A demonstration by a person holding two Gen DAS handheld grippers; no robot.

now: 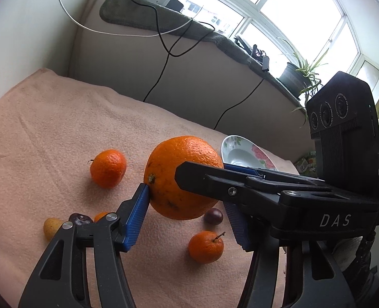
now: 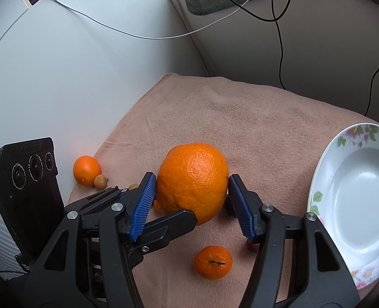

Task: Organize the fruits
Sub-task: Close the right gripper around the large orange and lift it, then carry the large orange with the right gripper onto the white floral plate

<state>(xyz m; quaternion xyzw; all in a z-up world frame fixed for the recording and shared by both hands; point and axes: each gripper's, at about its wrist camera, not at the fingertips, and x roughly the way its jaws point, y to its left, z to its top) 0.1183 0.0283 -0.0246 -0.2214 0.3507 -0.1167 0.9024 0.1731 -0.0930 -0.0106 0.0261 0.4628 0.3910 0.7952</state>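
— What lies nearest?
— A tangerine (image 2: 212, 261) on the cloth (image 2: 253, 115), just under the claws.
— And the right claw (image 2: 192, 179)?
— Closed on the orange (image 2: 194, 164), a blue pad against each side.
— The left claw (image 1: 187, 200)?
— One pad touches the orange; the other is partly hidden by the right claw's finger, so I cannot tell if it grips.
— Where is the orange, then?
— Mid-cloth, between both claws, with the plate (image 2: 318, 197) near on the right.
— Farther off?
— Another tangerine (image 2: 86, 170) at the cloth's left edge.
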